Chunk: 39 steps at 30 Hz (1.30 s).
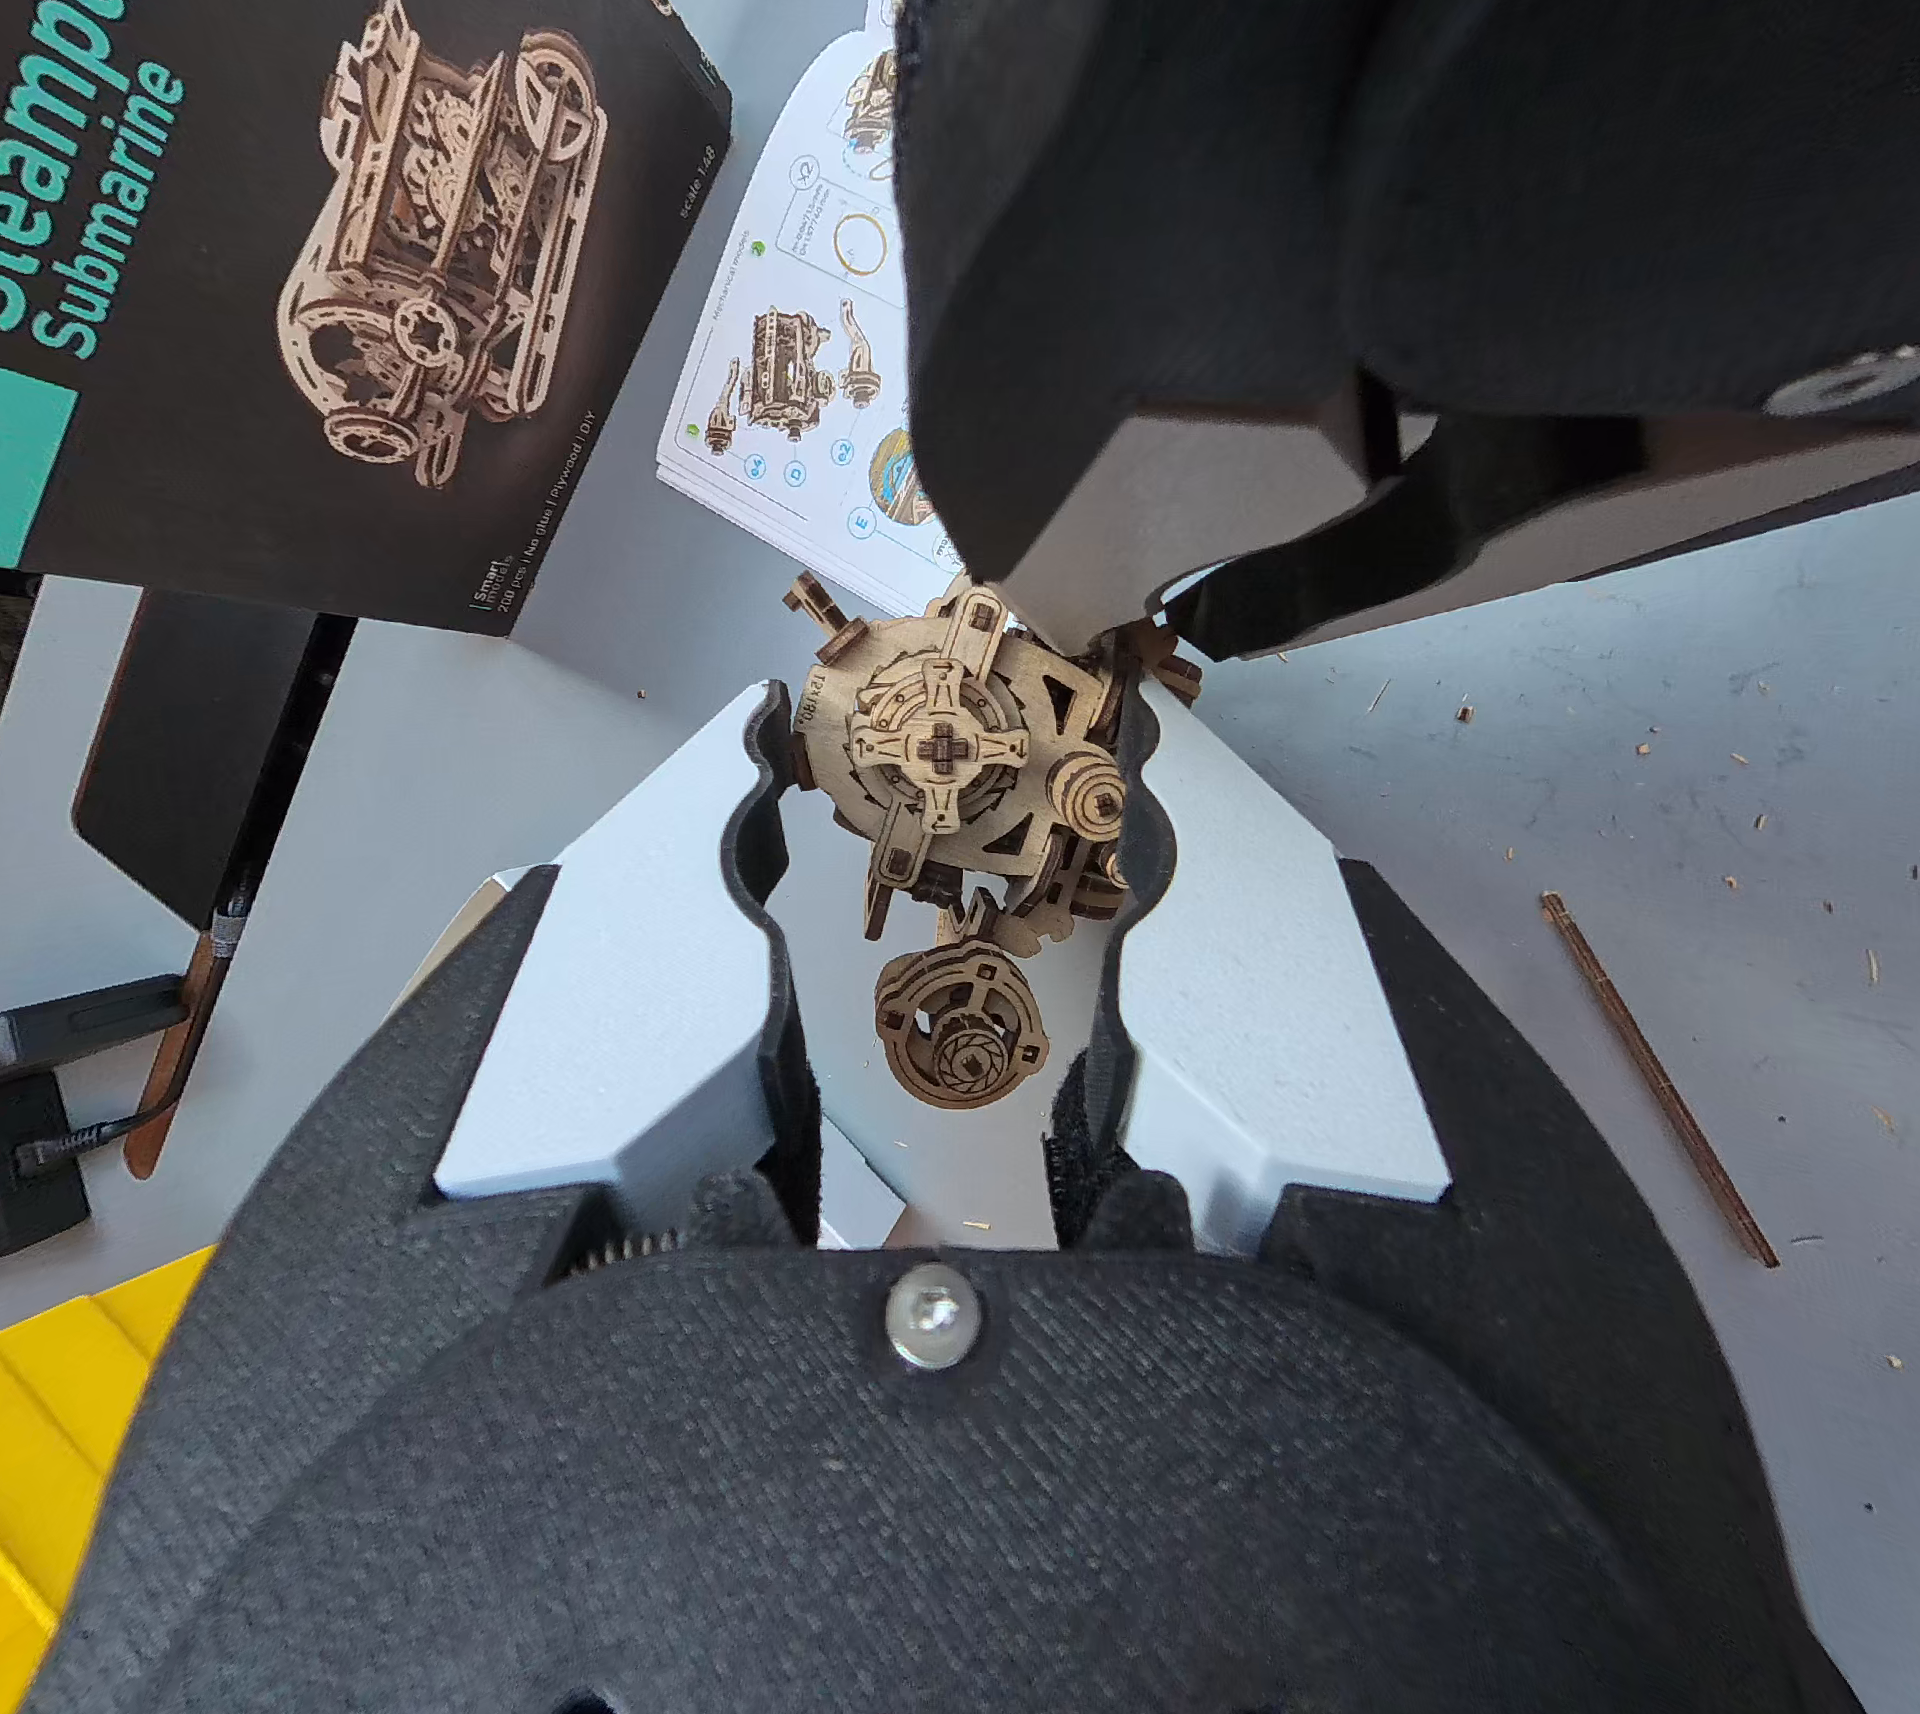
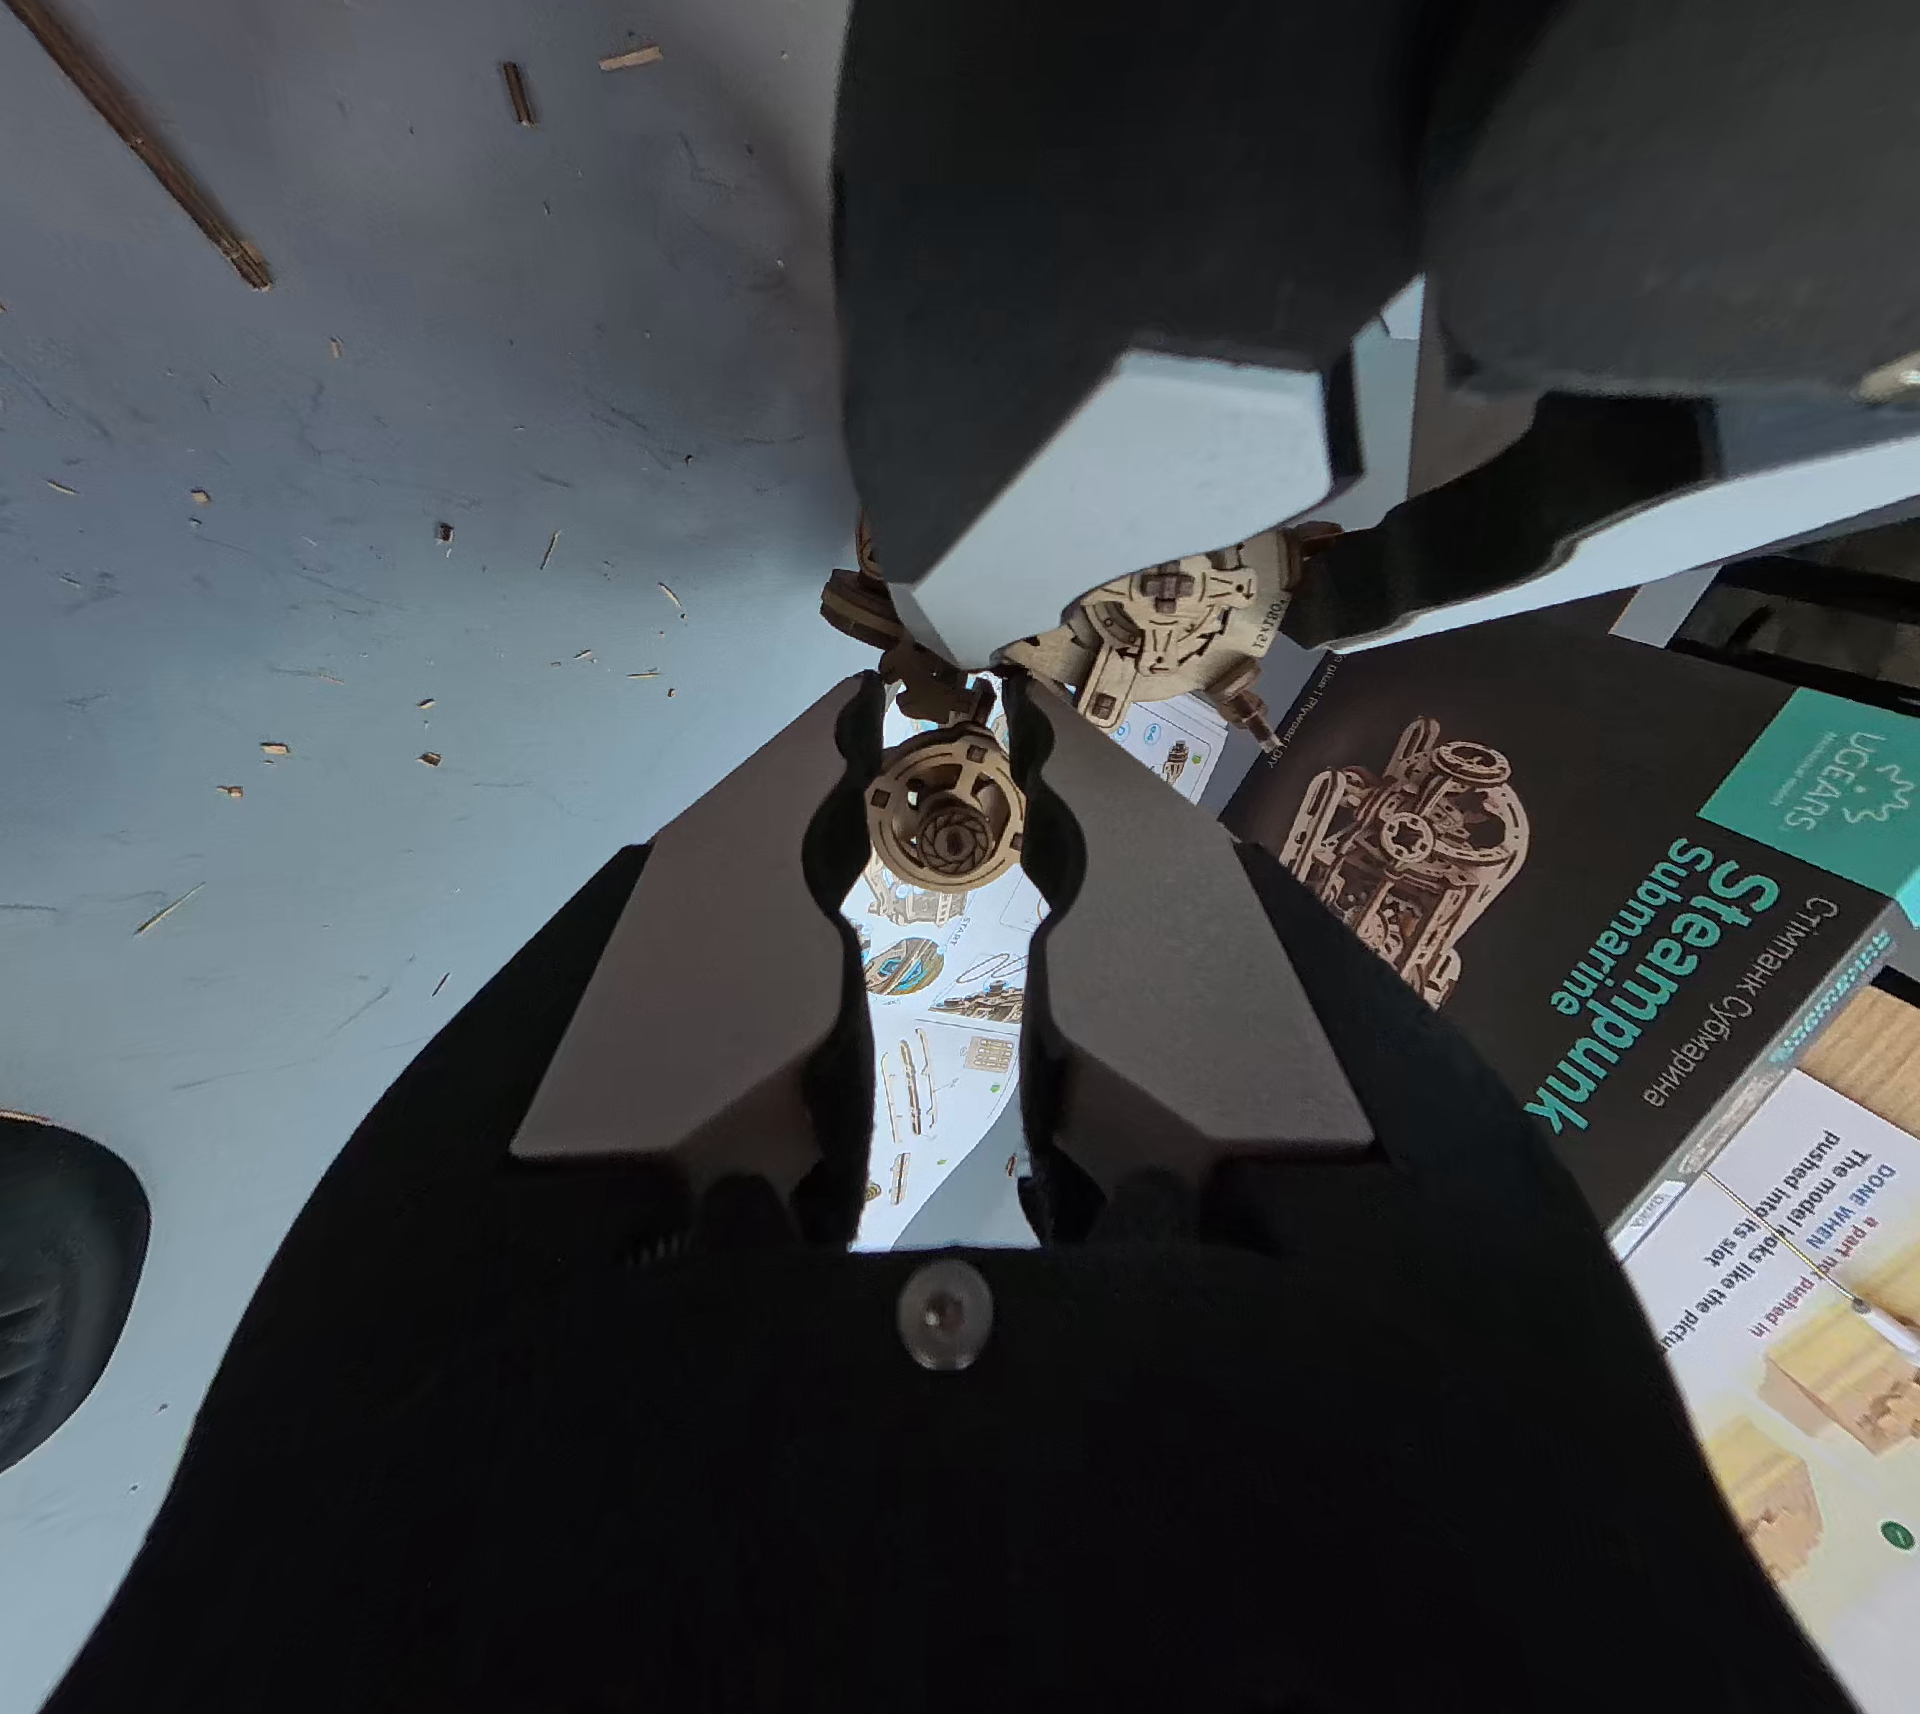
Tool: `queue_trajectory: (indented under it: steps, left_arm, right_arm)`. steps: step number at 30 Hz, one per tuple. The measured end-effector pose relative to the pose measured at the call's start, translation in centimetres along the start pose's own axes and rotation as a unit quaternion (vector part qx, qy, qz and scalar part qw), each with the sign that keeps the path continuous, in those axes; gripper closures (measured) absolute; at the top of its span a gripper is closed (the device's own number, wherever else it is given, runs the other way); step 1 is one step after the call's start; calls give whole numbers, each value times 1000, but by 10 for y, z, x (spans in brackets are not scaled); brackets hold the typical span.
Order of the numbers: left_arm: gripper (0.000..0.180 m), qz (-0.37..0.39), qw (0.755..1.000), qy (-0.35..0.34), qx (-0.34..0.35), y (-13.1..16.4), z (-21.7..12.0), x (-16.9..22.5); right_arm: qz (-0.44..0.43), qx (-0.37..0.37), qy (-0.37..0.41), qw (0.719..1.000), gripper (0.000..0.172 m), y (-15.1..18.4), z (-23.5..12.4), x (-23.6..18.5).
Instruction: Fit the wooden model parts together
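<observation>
The wooden model (image 1: 956, 760) is a light round body with a cross-shaped cap, held above the table. My left gripper (image 1: 951, 708) is shut on it, one pad (image 1: 1138, 791) on its right side and the other pad (image 1: 764, 729) on its left rim. The right wrist view shows this grip from the other side (image 2: 1153, 615). A small round wooden part (image 1: 956, 1030) hangs from the model on a brown arm (image 2: 925, 677). My right gripper (image 2: 940, 693) is closed on that arm at the model's side. The round part (image 2: 940, 817) shows between its fingers.
The black kit box (image 1: 312, 210) lies at left and also shows in the right wrist view (image 2: 1558, 885). An open instruction booklet (image 1: 800, 376) lies beyond the model. A thin wooden stick (image 1: 1652, 1072) and wood chips lie on the grey table (image 1: 1558, 781). A yellow object (image 1: 62, 1456) is at the lower left. The grippers are tip to tip, or close to it. Left tips and right tips are each some 15 centimeters from the thin wooden stick (image 1: 1652, 1072).
</observation>
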<state>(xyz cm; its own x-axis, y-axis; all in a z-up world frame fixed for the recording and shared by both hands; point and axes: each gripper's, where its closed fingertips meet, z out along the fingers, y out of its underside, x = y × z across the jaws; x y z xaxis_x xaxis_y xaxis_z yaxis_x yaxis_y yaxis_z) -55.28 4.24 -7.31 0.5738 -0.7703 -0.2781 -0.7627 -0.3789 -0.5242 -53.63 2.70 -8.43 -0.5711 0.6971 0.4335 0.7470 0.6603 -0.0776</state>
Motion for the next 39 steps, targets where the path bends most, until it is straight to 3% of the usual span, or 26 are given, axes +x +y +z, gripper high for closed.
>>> queue_trajectory:
  steps: [25, 31, 33, 35, 38, 39]
  left_arm:
    - [118, 7, 1000, -2, 9, -2, 0, 2]
    - [118, 10, 1000, 1, 11, 0, -1, 2]
    - [118, 12, 1000, 2, 12, 0, -2, 3]
    - [118, 18, 1000, 4, 16, 1, -2, 3]
    - [118, 19, 1000, 5, 18, 1, -2, 3]
    - [118, 18, 1000, 6, 17, 1, -2, 3]
  right_arm:
    - [32, -29, 29, 999, 151, 4, -1, -2]
    - [38, 38, 59, 997, 145, -2, -26, 0]
    - [42, 91, 91, 991, 141, -1, -36, 1]
    - [80, 161, 122, 976, 133, 6, -42, 4]
    - [157, 285, 111, 939, 117, 13, -33, -7]
    - [171, 314, 107, 928, 118, 15, -28, -11]
